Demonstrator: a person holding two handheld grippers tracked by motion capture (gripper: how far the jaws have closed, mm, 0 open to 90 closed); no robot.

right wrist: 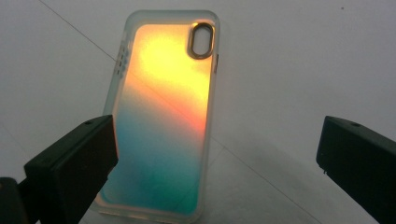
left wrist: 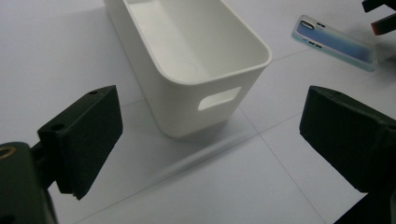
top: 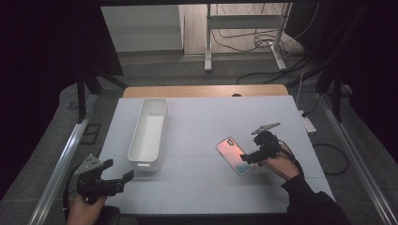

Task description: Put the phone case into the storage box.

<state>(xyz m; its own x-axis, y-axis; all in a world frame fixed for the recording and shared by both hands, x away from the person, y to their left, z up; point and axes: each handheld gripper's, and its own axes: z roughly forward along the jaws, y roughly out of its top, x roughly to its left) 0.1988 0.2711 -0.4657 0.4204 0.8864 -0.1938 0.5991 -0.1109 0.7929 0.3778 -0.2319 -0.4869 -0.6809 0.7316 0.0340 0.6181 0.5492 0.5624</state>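
High view is showing the phone case (top: 234,155) lying flat right of centre on the white table (top: 202,122), well apart from every table edge. Right gripper (top: 248,158) is hovering at the case's lower-right end with its jaws spread wide, gripping nothing. Left gripper (top: 126,177) is sitting at lower left, jaws spread and empty too, pointing at the white bin (top: 149,132). Loads of bare table is lying between bin and case.

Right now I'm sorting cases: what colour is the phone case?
Phone case: orange fading to teal, clearest in right gripper view.
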